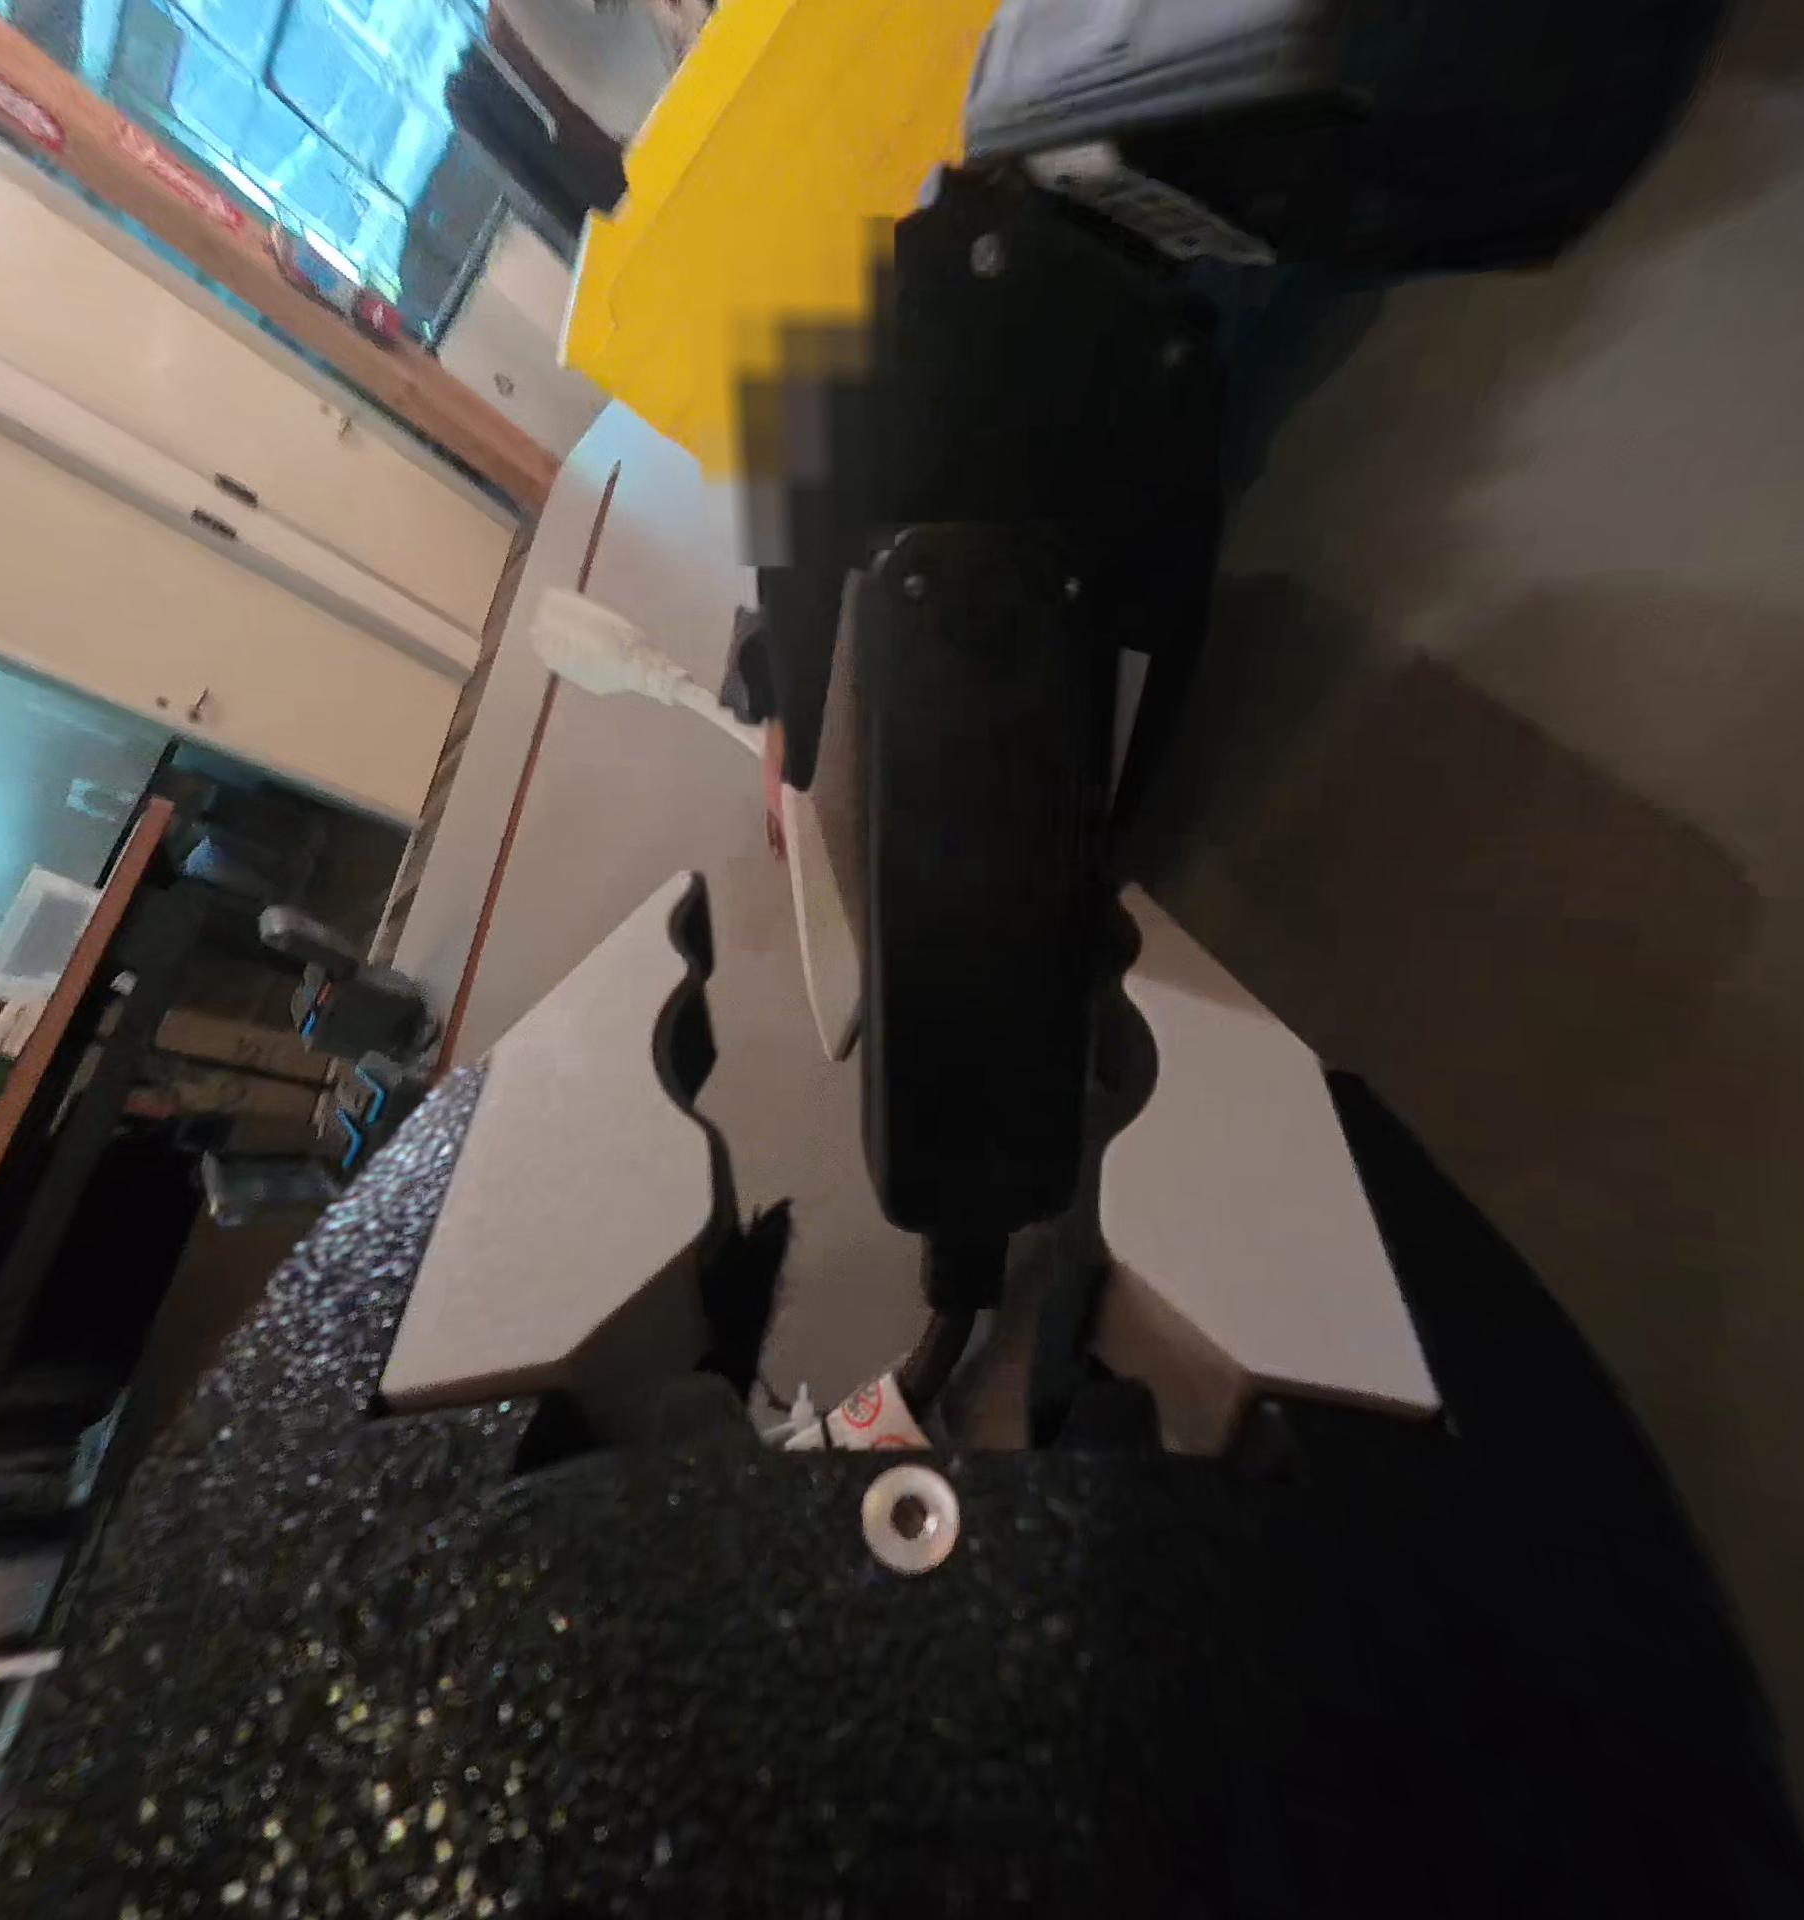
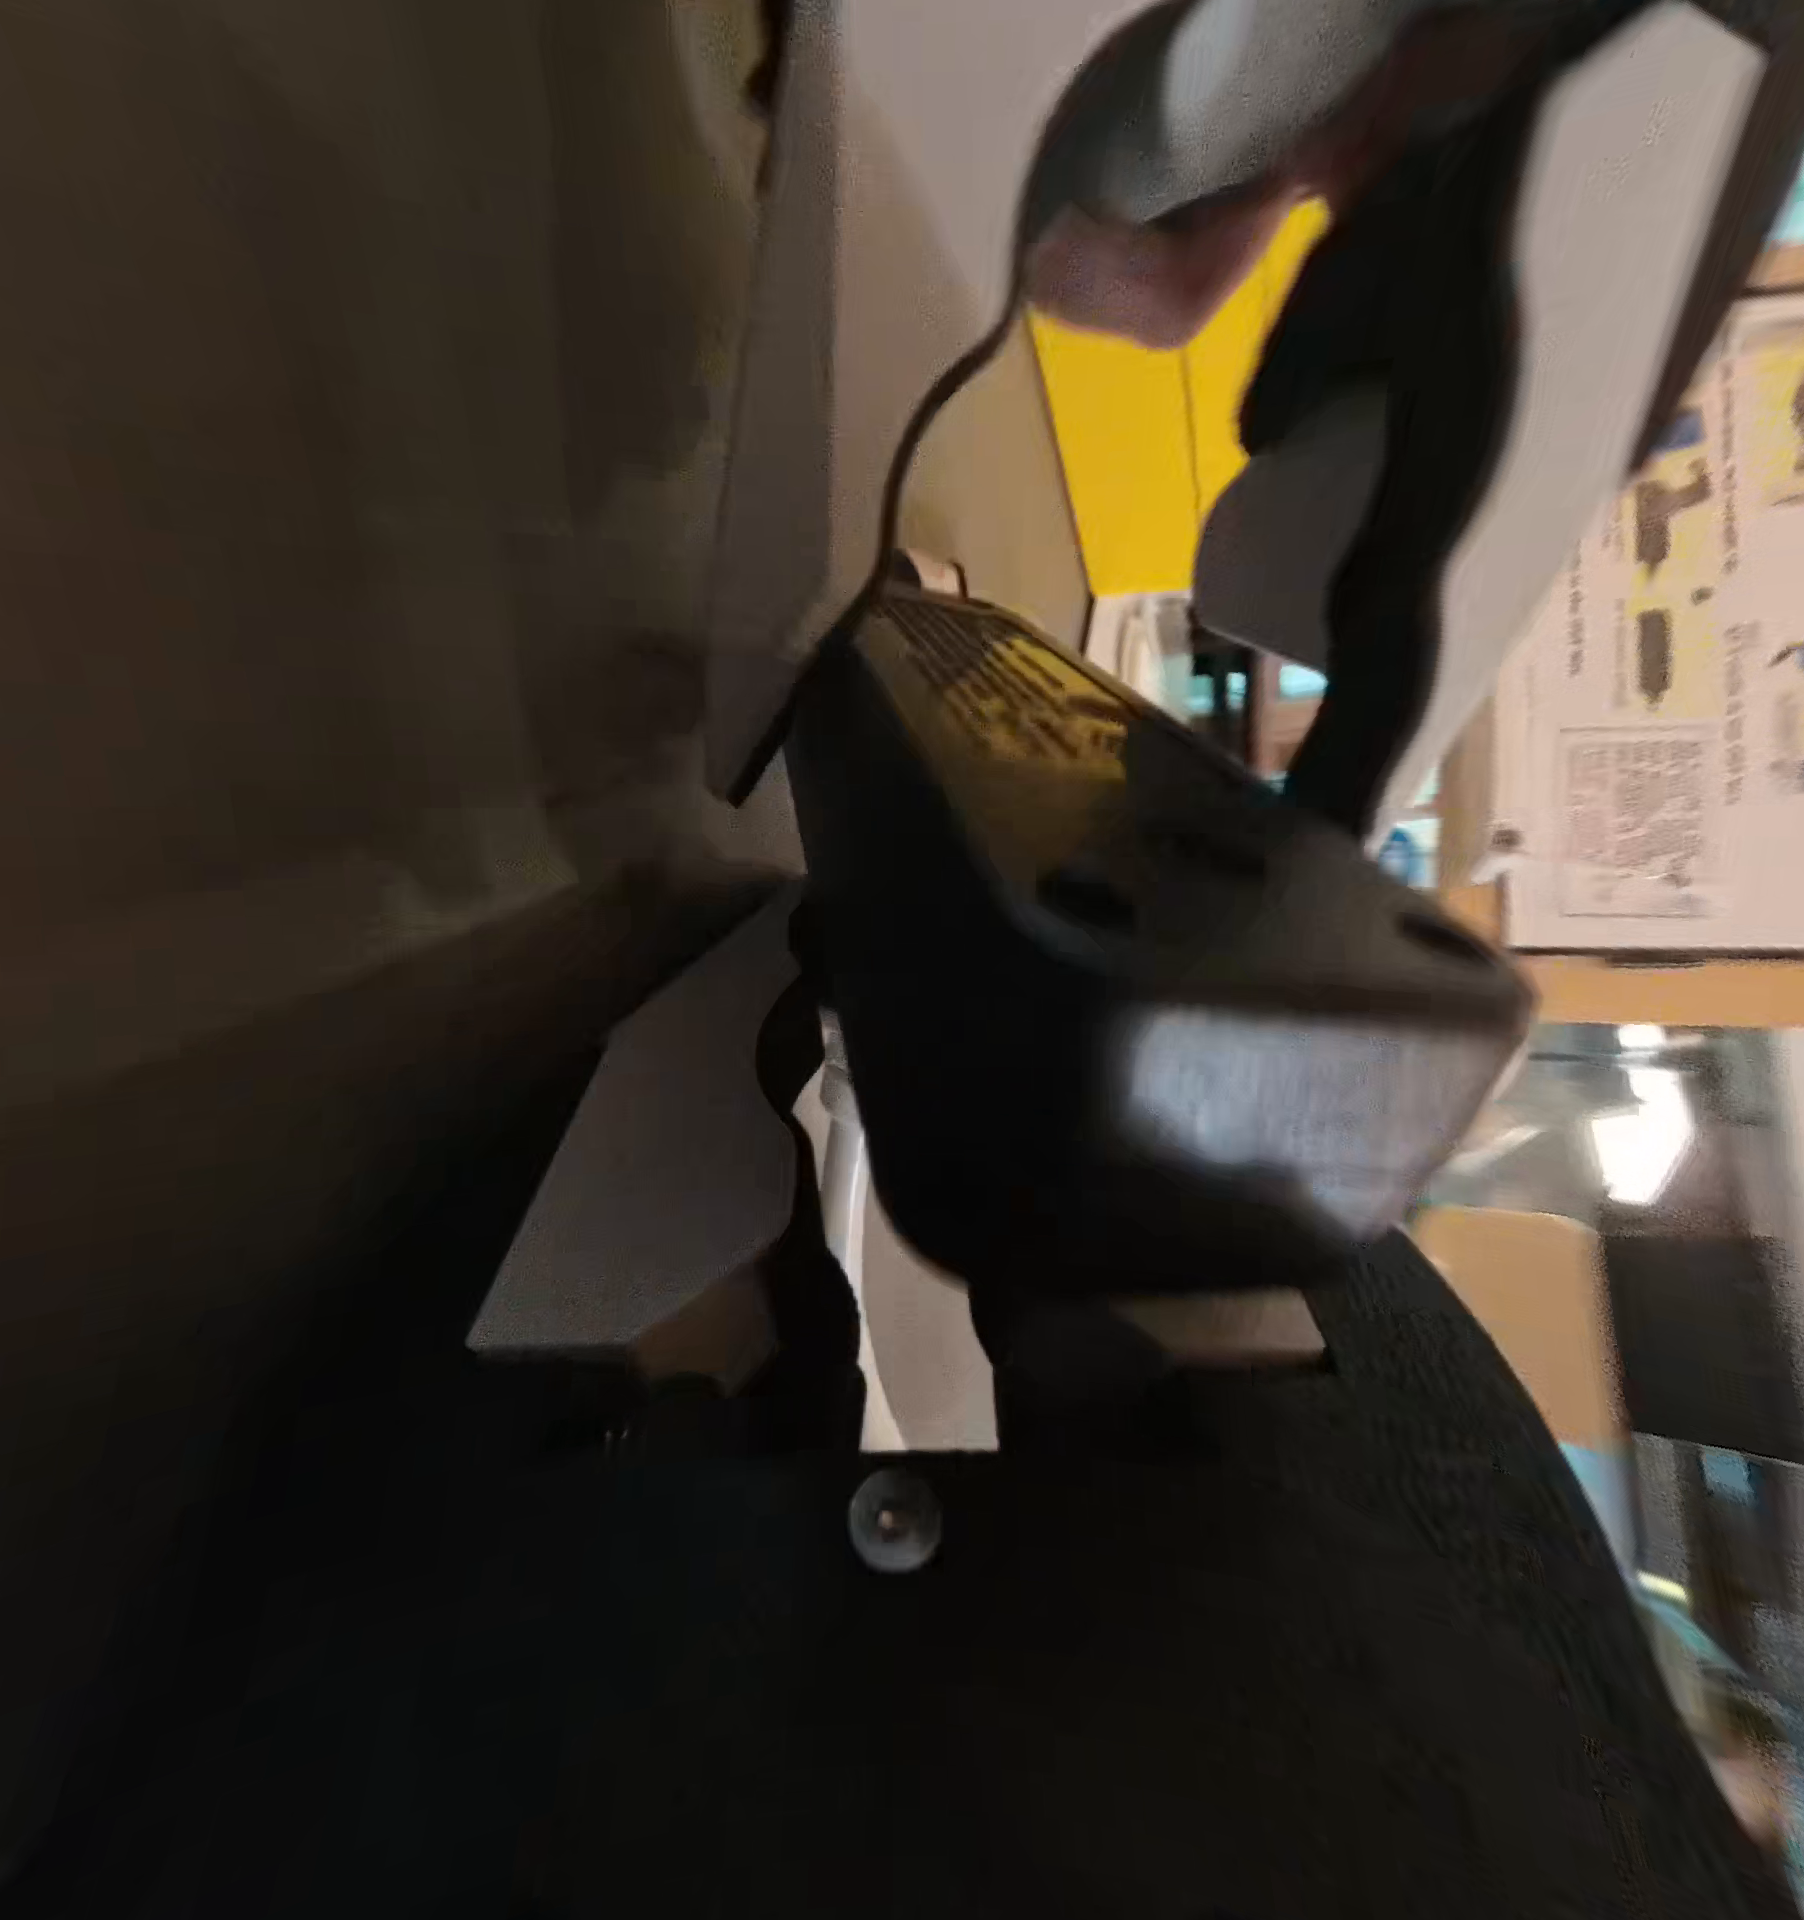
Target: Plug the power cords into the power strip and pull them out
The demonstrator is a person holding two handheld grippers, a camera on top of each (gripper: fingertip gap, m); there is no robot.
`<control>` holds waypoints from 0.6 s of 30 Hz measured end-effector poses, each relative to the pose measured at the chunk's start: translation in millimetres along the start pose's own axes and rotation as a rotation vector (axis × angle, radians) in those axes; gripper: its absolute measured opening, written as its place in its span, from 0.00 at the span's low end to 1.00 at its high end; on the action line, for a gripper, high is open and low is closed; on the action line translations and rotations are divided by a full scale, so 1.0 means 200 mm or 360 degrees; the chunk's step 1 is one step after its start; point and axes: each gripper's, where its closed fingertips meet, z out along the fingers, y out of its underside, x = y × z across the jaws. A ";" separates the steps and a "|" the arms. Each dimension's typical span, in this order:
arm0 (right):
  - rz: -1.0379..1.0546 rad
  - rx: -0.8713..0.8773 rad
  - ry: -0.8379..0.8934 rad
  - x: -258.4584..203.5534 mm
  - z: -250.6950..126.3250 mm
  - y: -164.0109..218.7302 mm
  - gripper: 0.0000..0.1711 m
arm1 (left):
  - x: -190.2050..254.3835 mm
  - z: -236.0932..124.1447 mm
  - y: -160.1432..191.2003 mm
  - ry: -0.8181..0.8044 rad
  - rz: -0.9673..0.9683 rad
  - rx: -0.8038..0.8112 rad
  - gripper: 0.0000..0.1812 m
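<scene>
The black power strip (image 1: 981, 883) is turned with its screwed underside toward me, and its black cord (image 1: 945, 1320) runs out at the near end. It sits between the grey fingers of my left gripper (image 1: 908, 904), against the right finger and with a gap to the left finger. In the right wrist view the strip (image 2: 1085, 935) is tilted, its labelled underside up, between the fingers of my right gripper (image 2: 1033, 987). The left finger (image 2: 649, 1143) touches its edge and the right finger is hidden. A white plug (image 1: 607, 649) lies on the table. A white cord (image 2: 841, 1164) shows below the strip.
The pale table (image 1: 649, 810) ends at a wooden edge on the left. A yellow sheet (image 1: 773, 208) stands behind it and also shows in the right wrist view (image 2: 1137, 447). The other gripper's fingers (image 2: 1397, 499) hang close over the strip. Cabinets and shelves are at the left.
</scene>
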 end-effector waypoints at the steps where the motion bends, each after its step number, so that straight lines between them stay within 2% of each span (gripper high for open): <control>1: -0.0087 -0.0037 0.0044 0.00 0.00 0.01 0.14 | 0.00 0.02 0.03 -0.0013 0.0012 -0.0086 0.43; 2: -0.0120 -0.0049 0.0072 0.01 0.00 0.01 0.14 | 0.00 0.04 0.06 -0.0037 0.0043 -0.0184 0.45; 4: -0.0126 -0.0051 0.0128 0.04 -0.01 0.01 0.14 | 0.01 0.06 0.12 -0.0080 0.0182 -0.0325 0.42; 5: -0.0135 -0.0059 0.0152 0.05 -0.02 0.01 0.14 | 0.01 0.07 0.13 -0.0119 0.0258 -0.0335 0.36; 8: -0.0146 -0.0084 0.0187 0.06 -0.02 0.01 0.14 | -0.01 0.08 0.12 -0.0212 0.0383 -0.0366 0.33; 11: 0.0010 0.0042 0.0215 0.10 -0.07 -0.01 0.13 | -0.04 0.04 0.05 -0.0331 0.0440 -0.0248 0.24; 13: 0.0072 0.0127 0.0146 0.08 -0.10 -0.05 0.13 | 0.00 0.03 0.01 -0.0231 0.0277 -0.0137 0.24; 15: 0.0092 0.0148 0.0089 0.03 -0.10 -0.05 0.14 | 0.03 0.04 0.02 -0.0201 0.0304 -0.0130 0.24; 18: 0.0231 0.0226 -0.0017 -0.01 -0.12 -0.06 0.13 | 0.06 0.04 0.01 -0.0125 0.0166 -0.0063 0.24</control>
